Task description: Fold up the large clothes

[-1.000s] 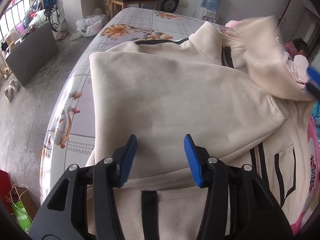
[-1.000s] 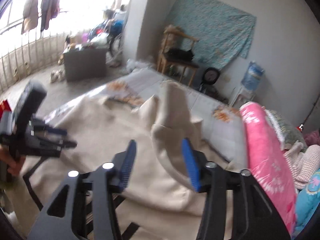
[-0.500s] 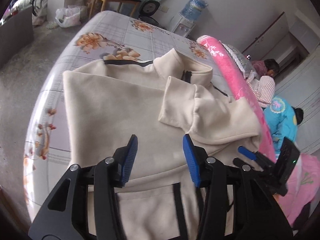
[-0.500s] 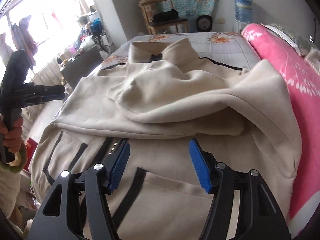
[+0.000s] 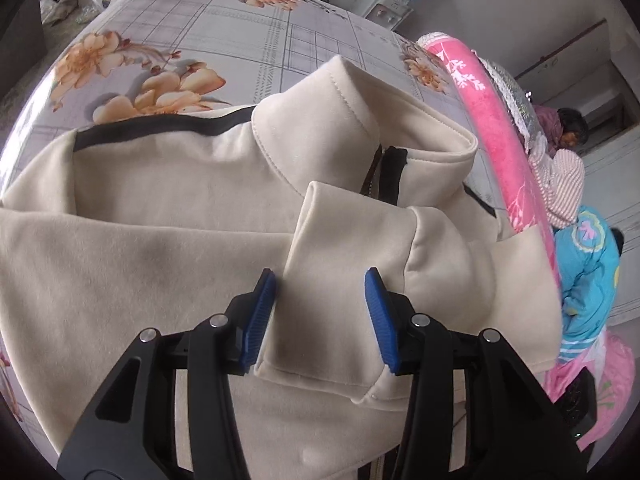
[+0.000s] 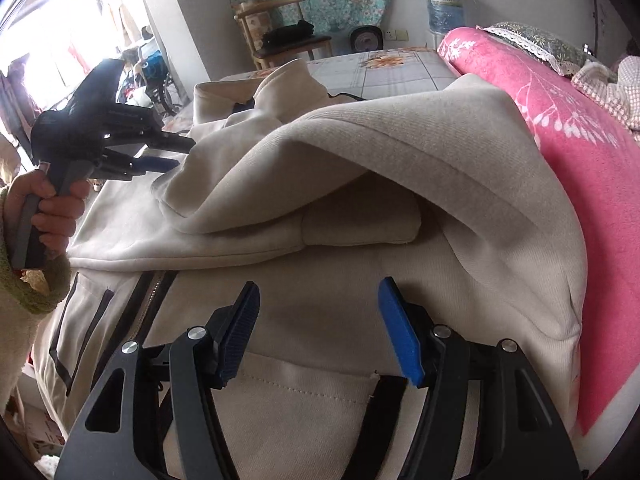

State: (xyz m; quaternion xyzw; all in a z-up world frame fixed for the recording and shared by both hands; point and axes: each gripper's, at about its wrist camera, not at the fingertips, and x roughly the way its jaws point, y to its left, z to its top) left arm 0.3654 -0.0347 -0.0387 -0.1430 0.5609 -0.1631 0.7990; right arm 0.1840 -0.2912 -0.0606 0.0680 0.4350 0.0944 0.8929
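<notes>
A cream jacket (image 5: 140, 260) with black trim lies front up on the bed, collar (image 5: 360, 120) at the far end. One sleeve (image 5: 340, 248) is folded across the chest. Its cuff lies between the blue pads of my left gripper (image 5: 320, 316), which stands open and straddles it. The right wrist view shows that left gripper (image 6: 180, 154) at the left, in a hand, its tips at the cuff of the sleeve (image 6: 280, 168). My right gripper (image 6: 318, 332) hovers open over the jacket's lower front (image 6: 360, 280), above a pocket seam, with nothing gripped.
The bed has a grey floral sheet (image 5: 200, 20). A rolled pink blanket (image 6: 580, 160) runs along the jacket's right side. A person (image 5: 560, 184) lies beyond it. A wooden chair (image 6: 280, 36) and a water jug (image 6: 444, 4) stand at the far wall.
The sleeve that was lifted in my right gripper now lies folded across the chest. My left gripper has travelled toward the collar onto the cuff. The right gripper sank closer to the jacket front.
</notes>
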